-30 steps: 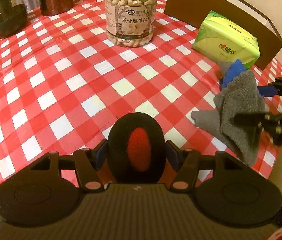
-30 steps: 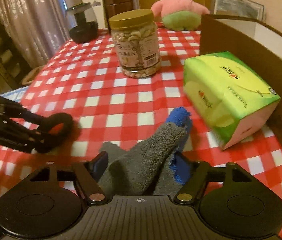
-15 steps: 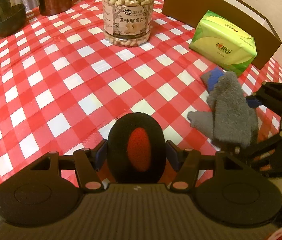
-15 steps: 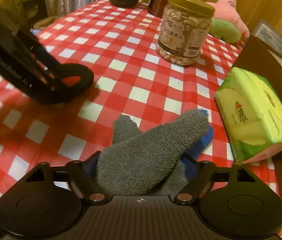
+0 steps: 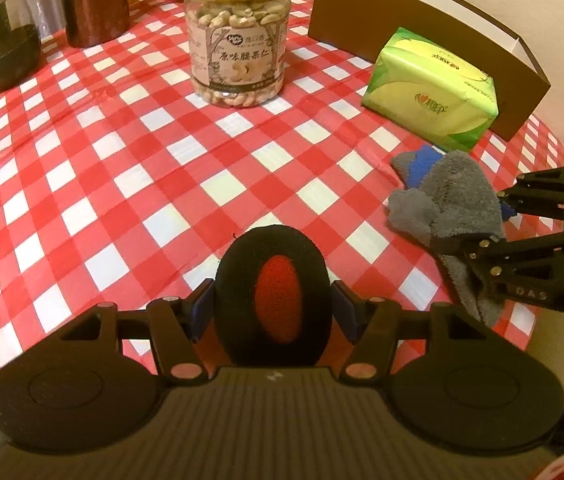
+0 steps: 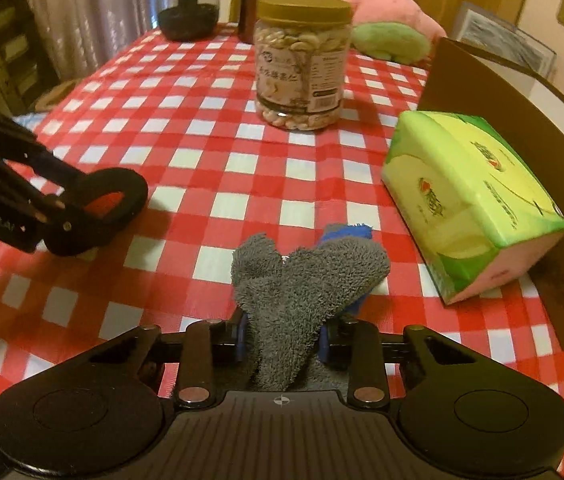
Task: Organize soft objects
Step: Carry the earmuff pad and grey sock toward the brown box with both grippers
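A grey sock is gripped by the closed right claw, now lowered onto the worktop beside the tissue pack. A black-and-red pad is kept clamped in the left claw. Release of the sock appears imminent.

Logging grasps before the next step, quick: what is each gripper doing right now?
Left gripper: closed on the black and red earmuff pad.
Right gripper: closed on the gray and blue sock.
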